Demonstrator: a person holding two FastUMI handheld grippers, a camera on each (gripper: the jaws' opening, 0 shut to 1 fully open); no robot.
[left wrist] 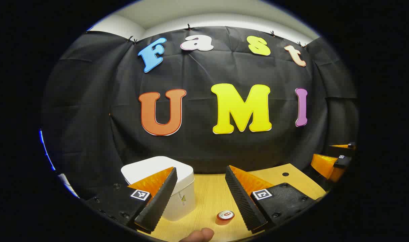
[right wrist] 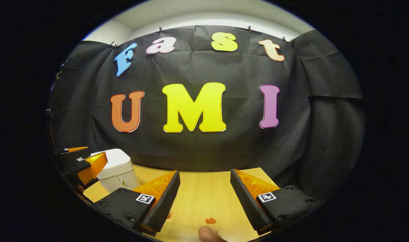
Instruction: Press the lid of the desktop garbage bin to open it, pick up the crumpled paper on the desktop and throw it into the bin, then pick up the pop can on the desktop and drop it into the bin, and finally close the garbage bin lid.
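Two grippers here, and on both we see the jaws spread wide with nothing between them. From the left gripper (left wrist: 204,198) view, nearest us at 6 o'clock sits the pop can (left wrist: 225,216) upright on the wooden worktop (left wrist: 208,195), between the fingers. Farther back at about 8 o'clock is the white garbage bin (left wrist: 164,181), lid down. The right gripper (right wrist: 204,198) looks over bare worktop, bin off at 9 o'clock.
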